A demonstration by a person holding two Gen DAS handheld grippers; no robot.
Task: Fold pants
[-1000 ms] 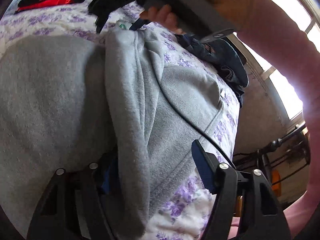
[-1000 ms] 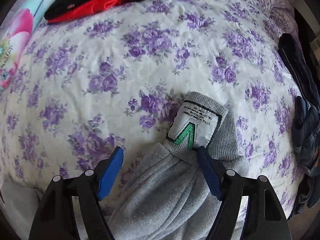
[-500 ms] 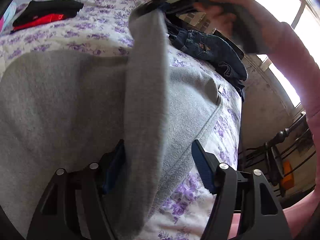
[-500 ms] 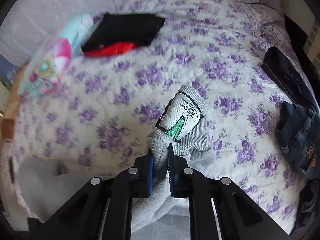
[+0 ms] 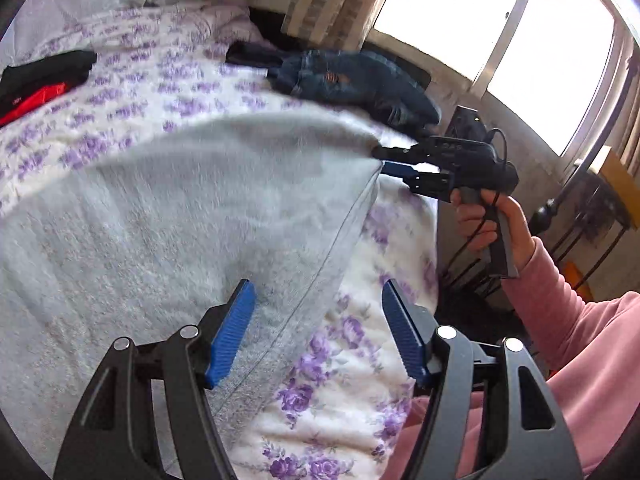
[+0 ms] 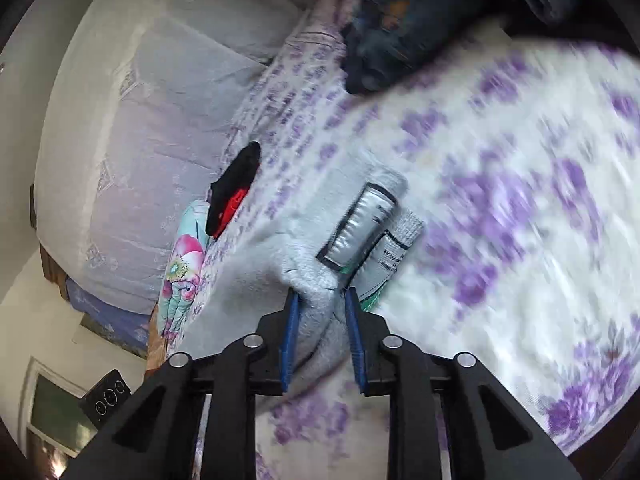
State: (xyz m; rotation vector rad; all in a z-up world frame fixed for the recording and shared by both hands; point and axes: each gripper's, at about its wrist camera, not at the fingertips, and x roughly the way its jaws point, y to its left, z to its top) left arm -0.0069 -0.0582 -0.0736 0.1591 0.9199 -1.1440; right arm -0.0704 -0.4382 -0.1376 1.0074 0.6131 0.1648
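Observation:
The grey pants (image 5: 200, 208) lie spread on the flowered bed sheet (image 5: 352, 360). My left gripper (image 5: 316, 320) hovers open over their near right edge; nothing is between its pads. At the right edge of the bed, a hand (image 5: 492, 224) in a pink sleeve holds my right gripper (image 5: 378, 160), which pulls a corner of the pants taut. In the right wrist view, grey cloth (image 6: 256, 264) fills the gap of that gripper (image 6: 320, 296) just below the sewn label (image 6: 360, 224). Its jaws are opening but still touch the cloth.
Dark jeans (image 5: 352, 80) lie heaped at the far side of the bed near the window (image 5: 500, 40). A black and red garment (image 5: 40, 80) lies folded at the far left. A colourful pillow (image 6: 180, 268) lies beside it. Past the bed's right edge stands dark furniture.
My right gripper closed on the waistband by the label and swept it across to the bed's right edge. The raised fold between my left jaws is gone and the pants lie flatter.

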